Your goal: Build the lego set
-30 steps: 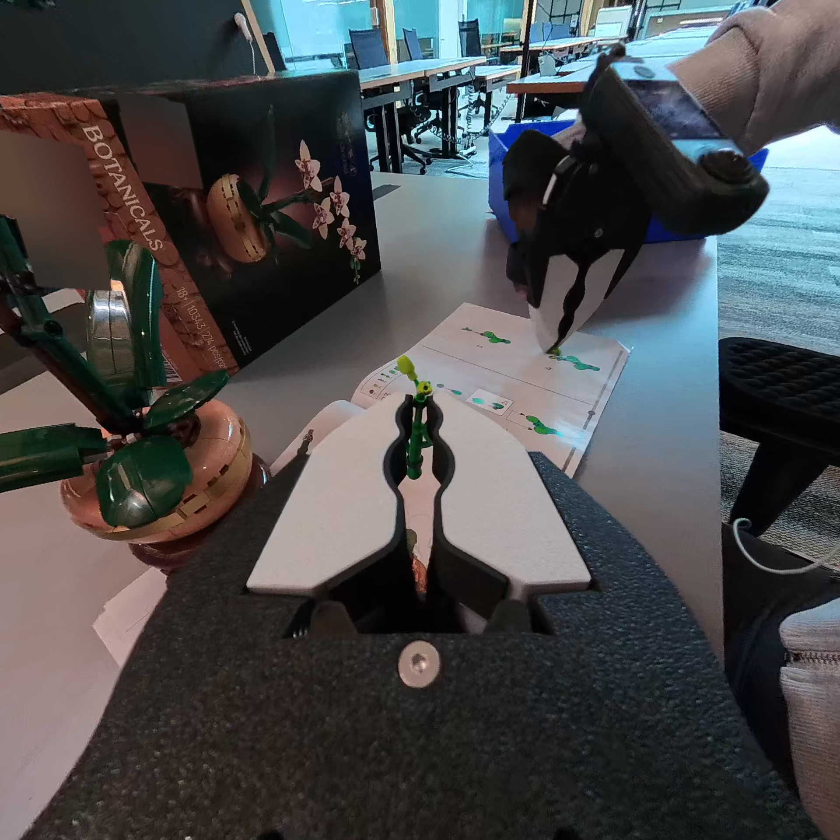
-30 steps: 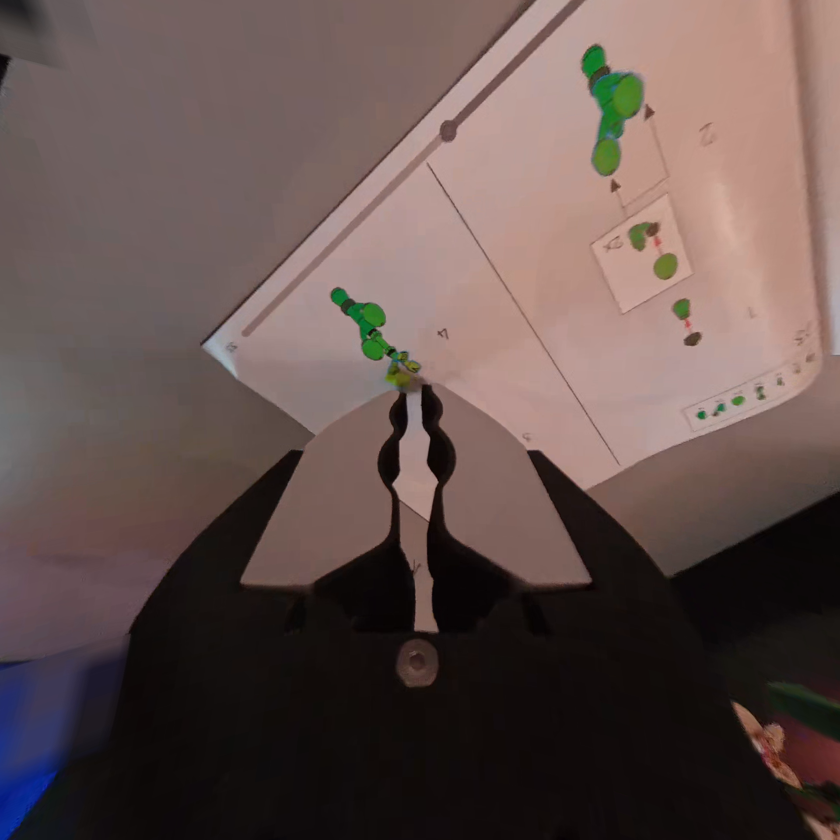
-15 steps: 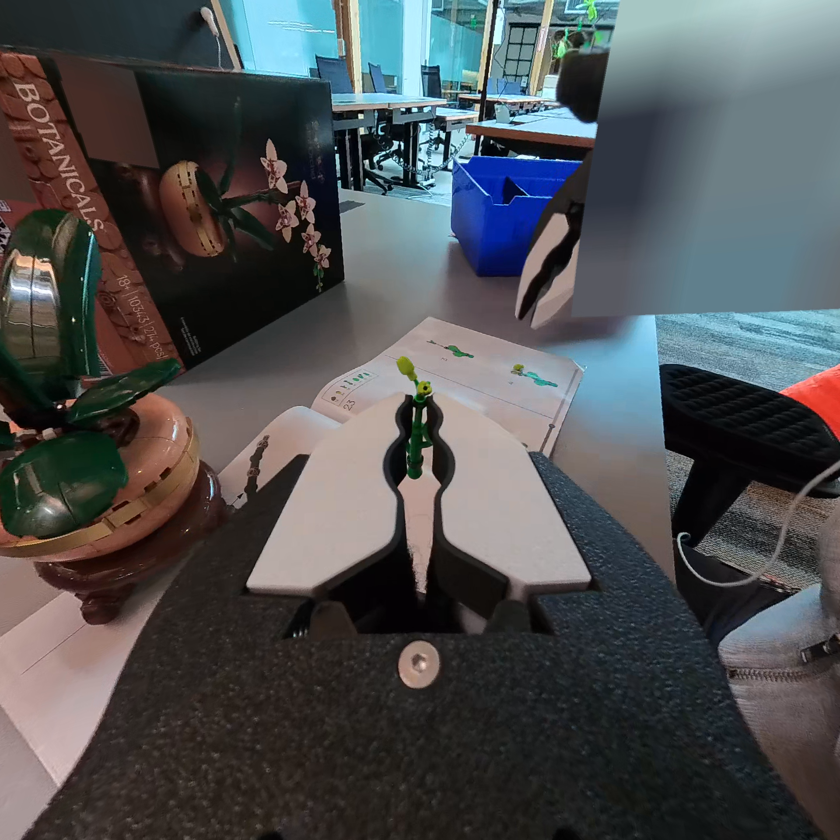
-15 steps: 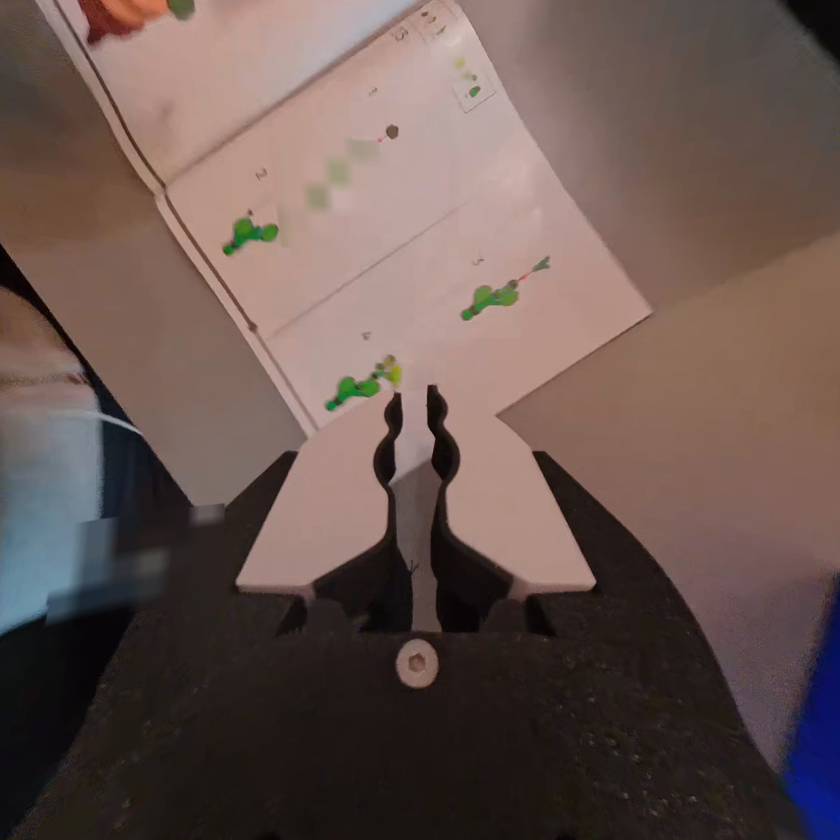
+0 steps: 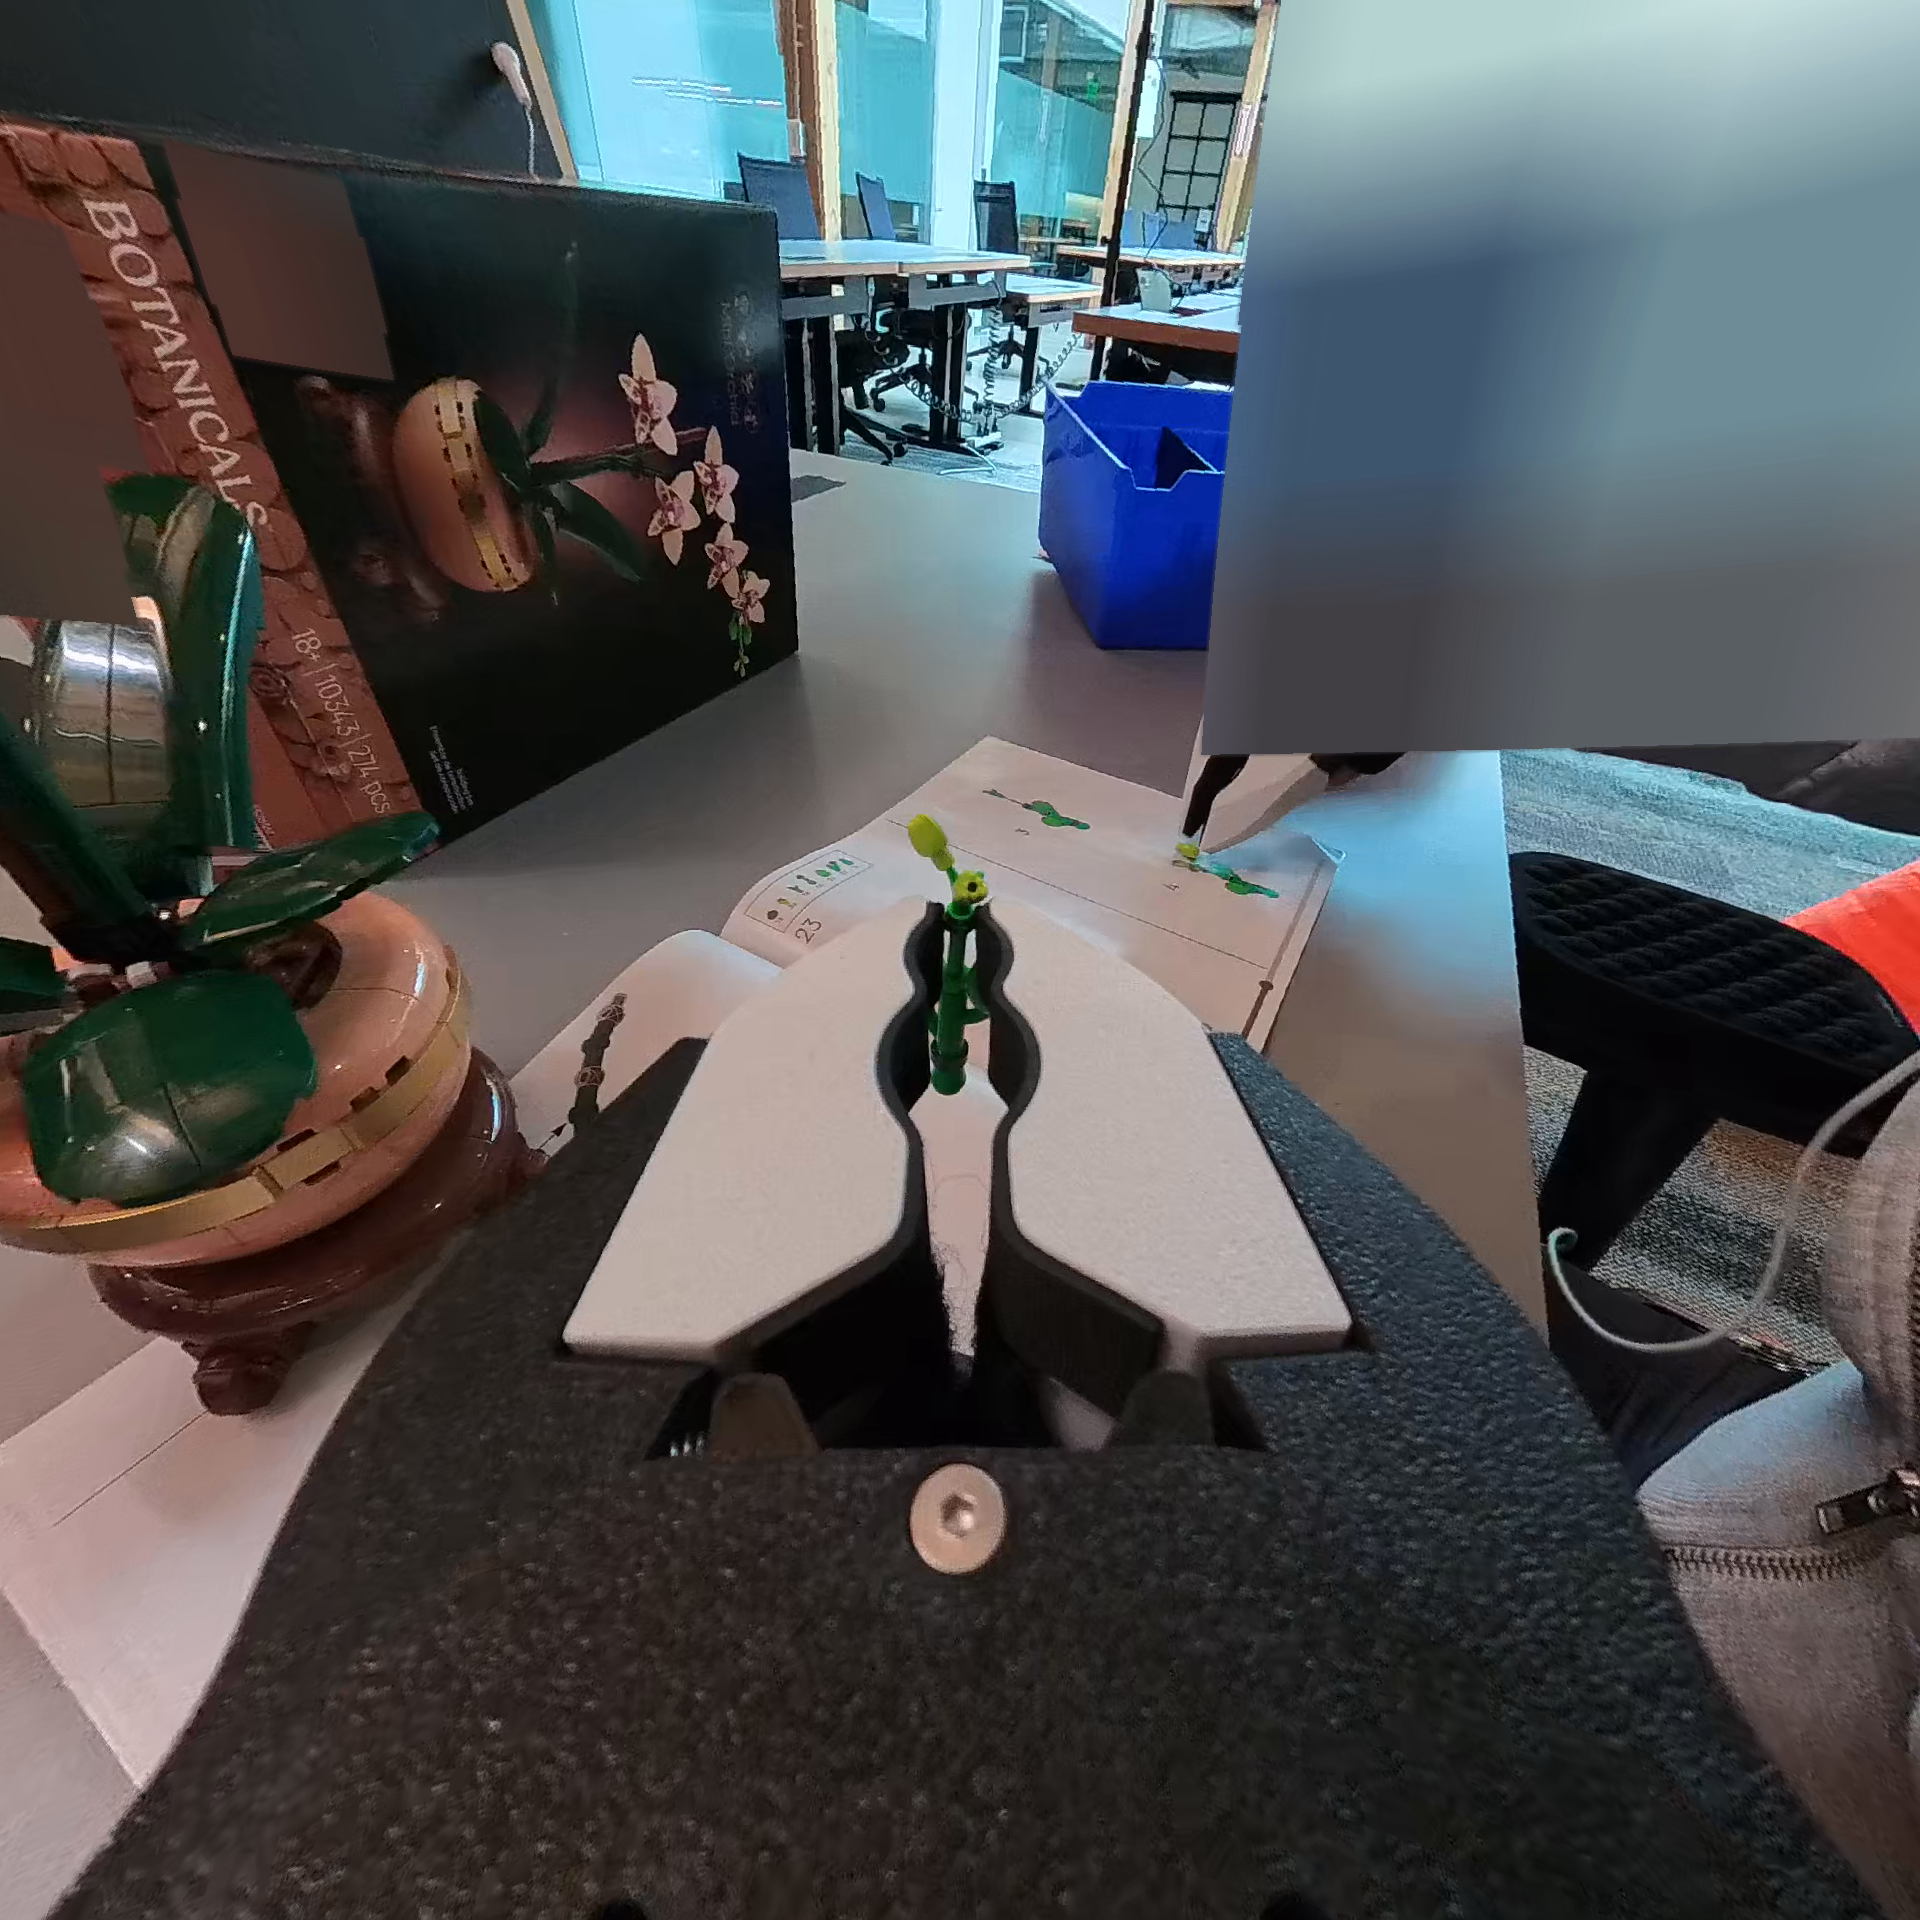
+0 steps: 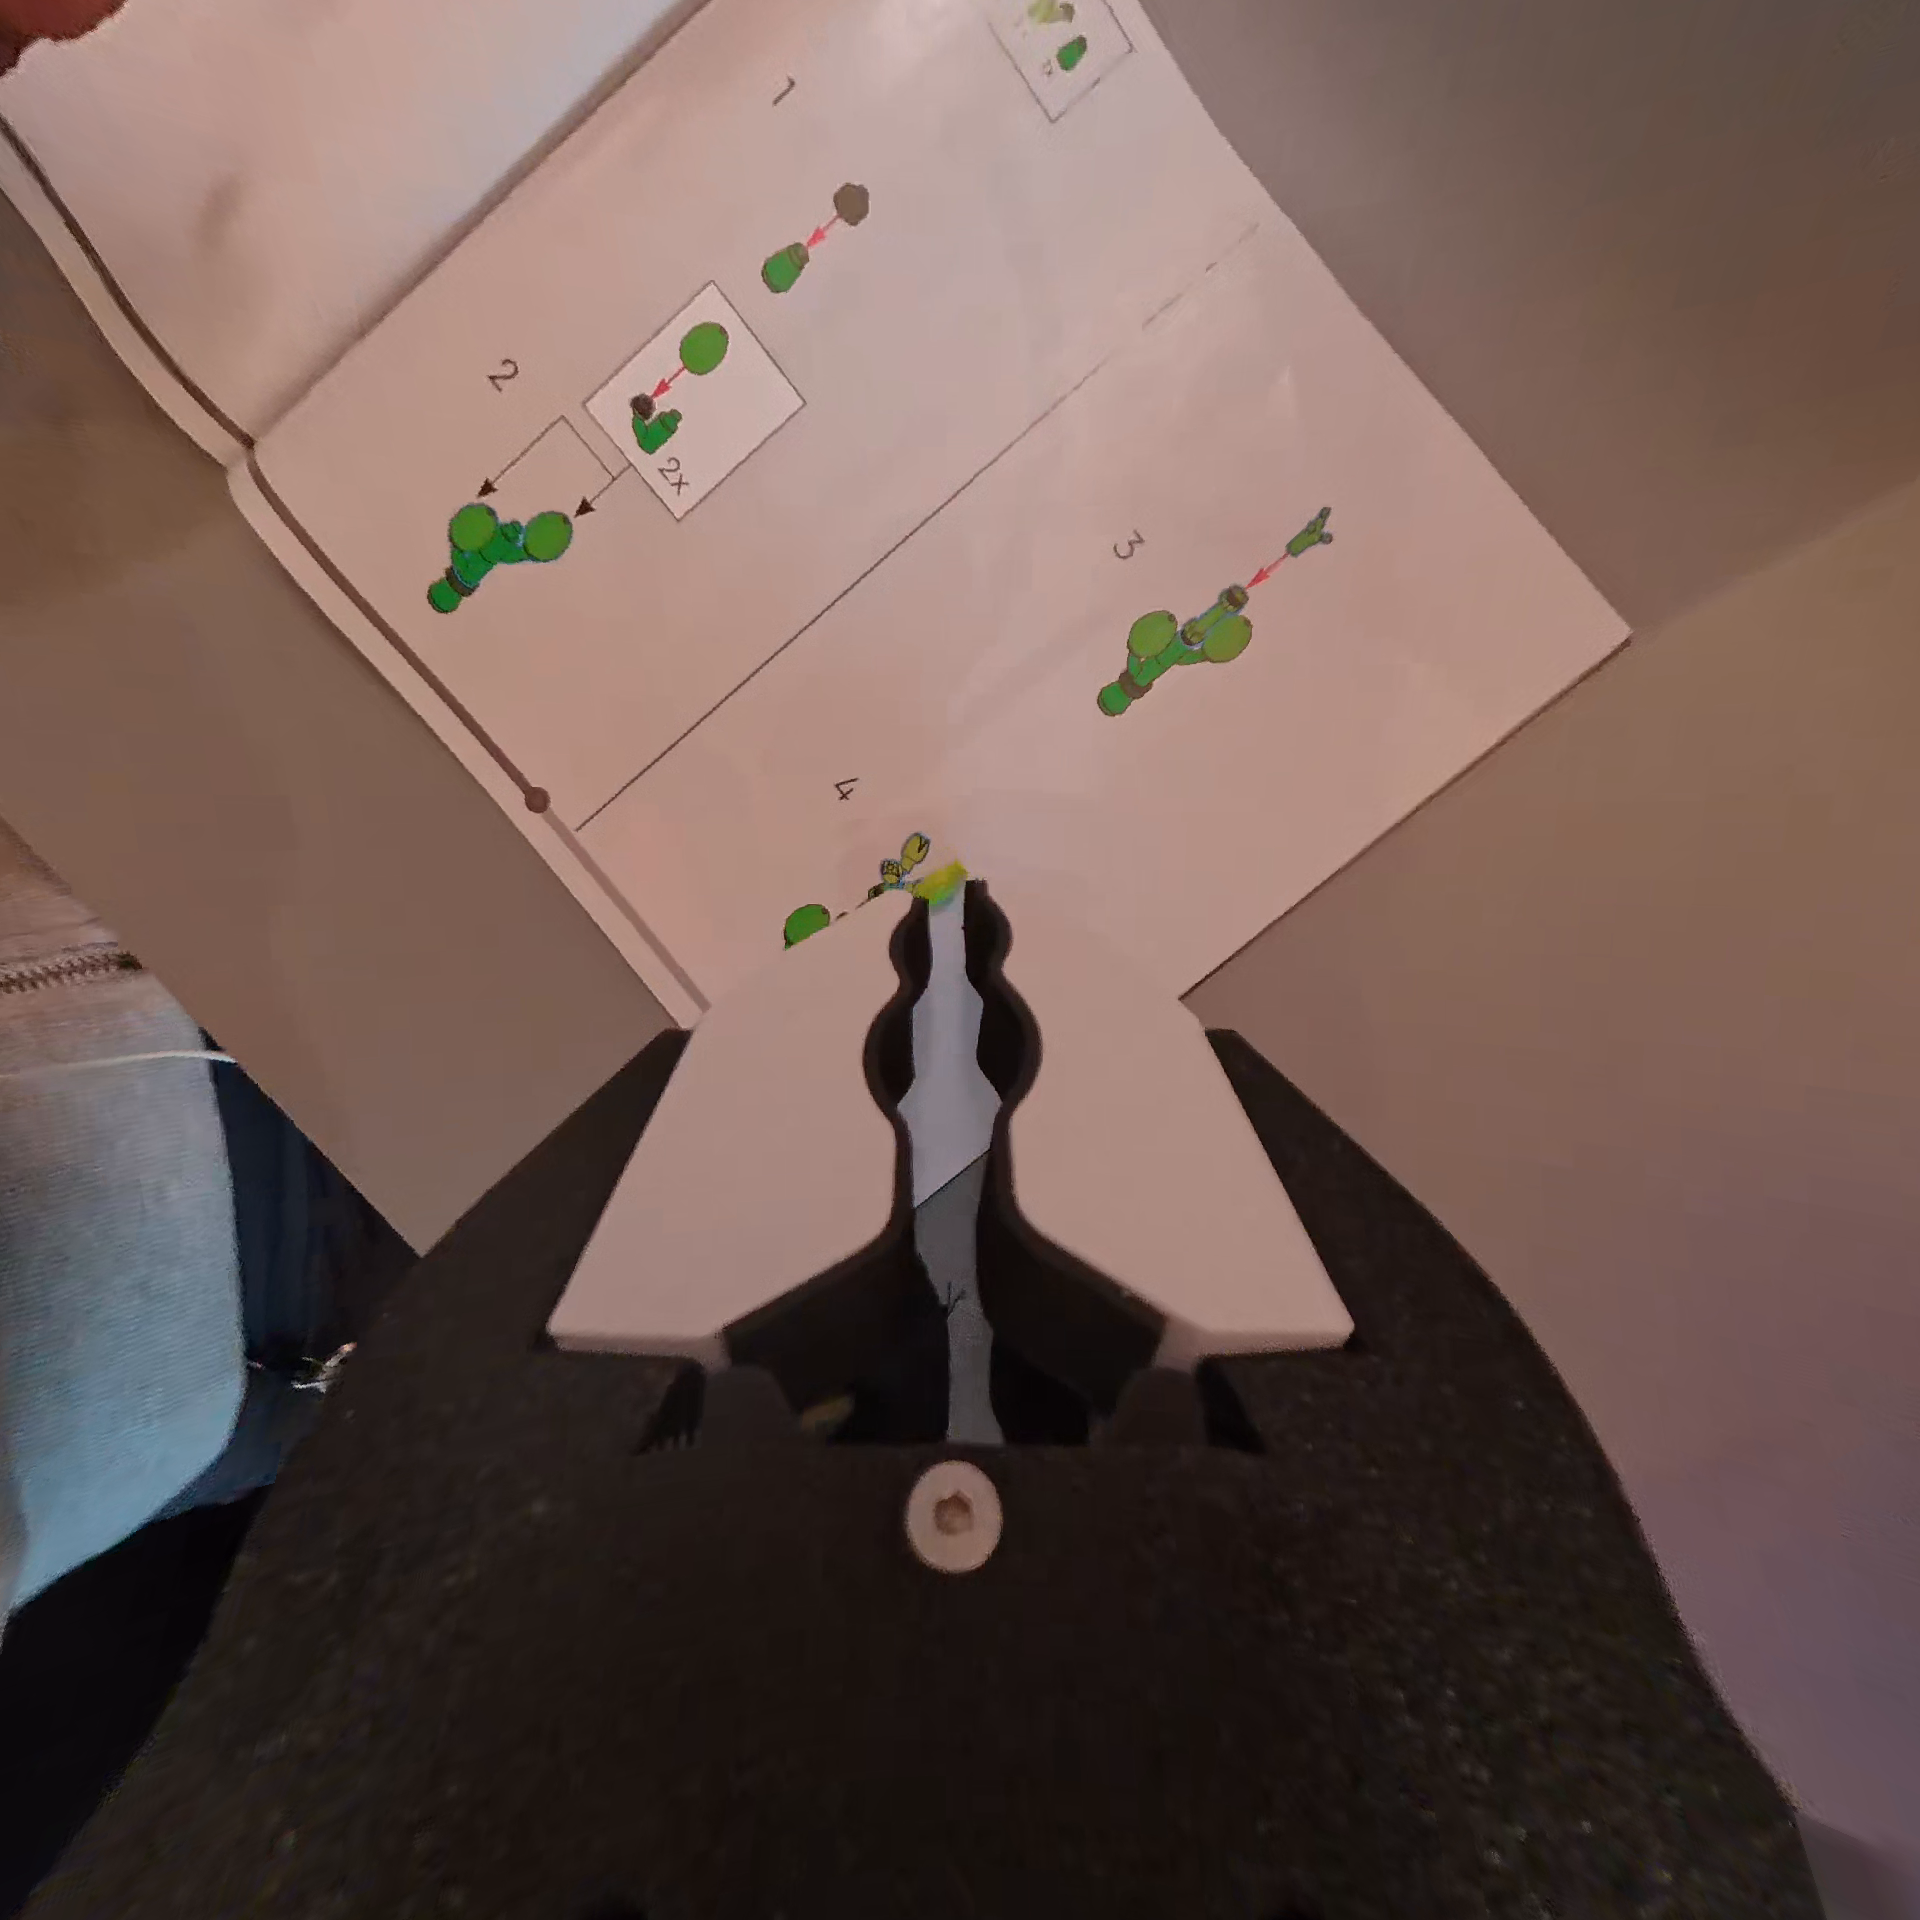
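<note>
Left tongs clamp the green stem upright; right tongs, nearly together, seemingly nip a yellow-green bud on the booklet — lift it straight, then press it squarely onto the stem.

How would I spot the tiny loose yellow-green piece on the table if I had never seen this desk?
Start at the tall dark set box standing on the grey table, then drop to the open instruction booklet lying in front of it. On the booklet's far right corner, right at the tip of the right gripper, lies the yellow-green piece. Unlike the flat printed green drawings around it, it is a real, paler, raised part.
</note>
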{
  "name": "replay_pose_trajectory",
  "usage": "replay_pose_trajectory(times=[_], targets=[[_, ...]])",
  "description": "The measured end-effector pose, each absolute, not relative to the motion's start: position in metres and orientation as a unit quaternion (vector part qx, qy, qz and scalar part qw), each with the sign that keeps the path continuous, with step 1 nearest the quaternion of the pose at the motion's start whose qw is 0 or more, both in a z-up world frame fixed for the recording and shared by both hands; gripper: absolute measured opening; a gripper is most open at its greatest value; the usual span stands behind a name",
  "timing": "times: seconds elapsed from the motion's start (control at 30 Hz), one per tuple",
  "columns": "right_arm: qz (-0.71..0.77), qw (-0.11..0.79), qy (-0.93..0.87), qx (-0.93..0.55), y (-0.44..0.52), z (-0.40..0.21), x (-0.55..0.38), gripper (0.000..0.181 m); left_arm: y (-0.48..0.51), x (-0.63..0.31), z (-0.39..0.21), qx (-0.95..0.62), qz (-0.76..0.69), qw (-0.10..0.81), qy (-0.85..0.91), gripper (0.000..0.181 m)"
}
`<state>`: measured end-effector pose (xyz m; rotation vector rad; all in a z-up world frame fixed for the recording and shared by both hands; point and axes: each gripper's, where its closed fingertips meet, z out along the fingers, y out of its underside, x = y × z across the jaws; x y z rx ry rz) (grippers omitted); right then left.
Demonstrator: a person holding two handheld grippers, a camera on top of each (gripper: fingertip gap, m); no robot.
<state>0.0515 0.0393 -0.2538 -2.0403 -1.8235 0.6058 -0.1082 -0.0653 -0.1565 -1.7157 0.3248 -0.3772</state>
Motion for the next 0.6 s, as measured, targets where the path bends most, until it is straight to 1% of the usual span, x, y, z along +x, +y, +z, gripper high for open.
replay_pose_trajectory(times=[0.07,0.17,0.3,0.43,0.5,0.6], targets=[[0.210,0.149,-0.620,-0.742,0.036,-0.257,0.055,0.013,-0.065,-0.109,-0.157,-0.749,-0.164,0.627,0.140,0.005],[0.212,0.162,-0.582,-0.769,0.033,-0.255,0.055,0.018,-0.064,-0.110,-0.158,-0.749,-0.165,0.627,0.137,0.005],[0.191,0.208,-0.556,-0.782,0.038,-0.257,0.050,0.012,-0.064,-0.112,-0.159,-0.748,-0.162,0.629,0.134,0.005],[0.179,0.228,-0.566,-0.771,0.037,-0.257,0.046,0.004,-0.064,-0.113,-0.160,-0.748,-0.164,0.629,0.132,0.005],[0.169,0.227,-0.600,-0.749,0.036,-0.257,0.045,0.004,-0.064,-0.113,-0.160,-0.748,-0.166,0.629,0.131,0.005],[0.166,0.215,-0.692,-0.669,0.036,-0.256,0.043,0.004,-0.065,-0.113,-0.160,-0.749,-0.167,0.628,0.133,0.005]])
